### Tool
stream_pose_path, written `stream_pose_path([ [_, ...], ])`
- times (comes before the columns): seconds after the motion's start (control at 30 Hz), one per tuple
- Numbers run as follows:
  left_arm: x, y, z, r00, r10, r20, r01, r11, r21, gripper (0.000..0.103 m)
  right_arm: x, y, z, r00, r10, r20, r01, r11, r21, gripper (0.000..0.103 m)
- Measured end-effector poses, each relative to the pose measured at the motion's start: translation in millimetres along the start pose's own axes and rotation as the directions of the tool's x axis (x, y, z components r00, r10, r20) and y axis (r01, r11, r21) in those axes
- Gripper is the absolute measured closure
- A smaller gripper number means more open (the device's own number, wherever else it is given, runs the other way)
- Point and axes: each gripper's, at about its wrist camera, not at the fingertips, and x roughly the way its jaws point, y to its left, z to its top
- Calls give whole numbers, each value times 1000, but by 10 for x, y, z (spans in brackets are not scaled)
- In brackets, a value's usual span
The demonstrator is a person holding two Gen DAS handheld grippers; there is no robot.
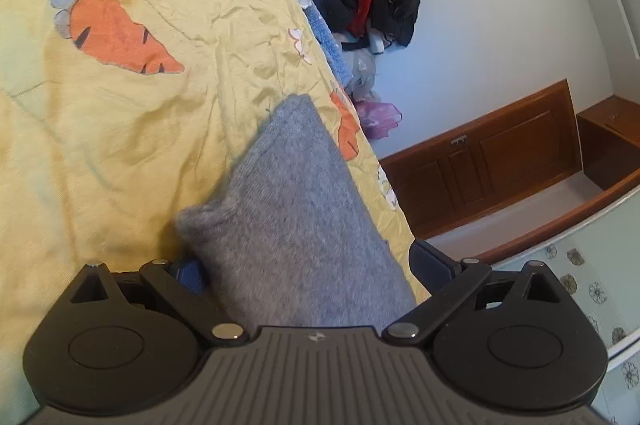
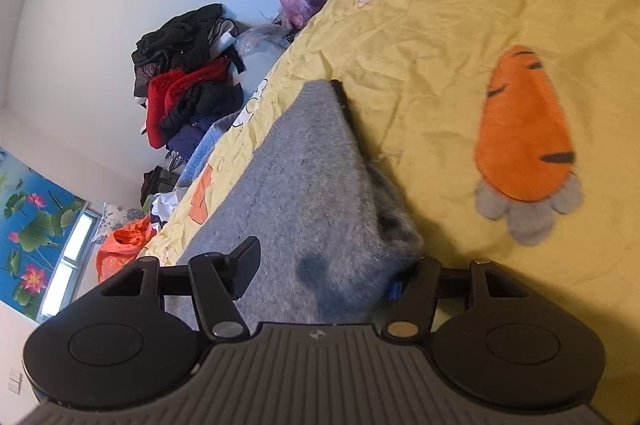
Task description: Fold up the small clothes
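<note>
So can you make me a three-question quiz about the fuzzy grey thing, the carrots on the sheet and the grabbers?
1. Where does the grey garment lie?
A on the yellow sheet
B on the floor
C on a chair

2. What colour are the carrots on the sheet?
A purple
B orange
C blue

3. How do the left gripper jaws stand?
A shut tight
B out of view
C spread open around the cloth

Answers: 1 A, sheet surrounds it; 2 B, orange print; 3 C, fingers sit wide apart either side.
</note>
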Motion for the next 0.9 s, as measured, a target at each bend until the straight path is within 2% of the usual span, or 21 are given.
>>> stream_pose_path([
  [0.07, 38, -1, 6, 1000, 6, 20, -6, 1000, -12, 3, 49, 20, -2, 1000, 3, 11, -3, 1000, -6, 40],
  [0.13, 55, -35, -23, 998, 41, 47, -41, 999, 3, 5, 84, 26, 0, 1000, -10, 15, 10, 1000, -7, 49],
  [0.17, 71, -60, -46, 996, 74, 56, -75, 997, 16, 8, 116, 7, 3, 1000, -18, 6, 18, 1000, 6, 67],
  [0.2, 86, -90, -73, 991, 119, 64, -121, 992, 30, 21, 157, -28, 6, 1000, -20, -17, 20, 1000, 22, 85],
  [0.23, 117, -99, -97, 986, 156, 60, -159, 986, 44, 36, 189, -64, 5, 999, -18, -35, 20, 999, 32, 86],
  [0.27, 137, -99, -115, 985, 165, 53, -168, 984, 58, 38, 197, -86, -7, 999, -18, -35, 20, 999, 33, 88],
  [0.43, 161, -167, -121, 978, 203, 47, -207, 973, 104, 39, 178, -93, -15, 1000, -3, -24, 4, 999, 43, 89],
  [0.47, 180, -201, -115, 973, 225, 48, -230, 965, 130, 48, 180, -94, -2, 1000, 0, -30, 2, 999, 54, 89],
  [0.5, 209, -224, -111, 963, 264, 47, -268, 951, 154, 88, 176, -100, 11, 999, 4, -36, -2, 998, 67, 89],
  [0.53, 254, -209, -95, 954, 299, 31, -300, 941, 158, 98, 170, -103, 26, 999, 11, -40, -7, 997, 79, 89],
  [0.6, 252, -131, -78, 952, 304, 28, -305, 945, 122, 98, 145, -96, 60, 999, 22, -47, -18, 996, 89, 89],
  [0.73, 158, -234, -74, 951, 303, 62, -309, 939, 153, 98, 55, -65, 129, 997, 74, -38, -70, 991, 111, 89],
  [0.9, -23, -447, -51, 968, 238, 79, -249, 949, 194, 98, -108, 5, 164, 991, 123, -42, -119, 988, 99, 89],
])
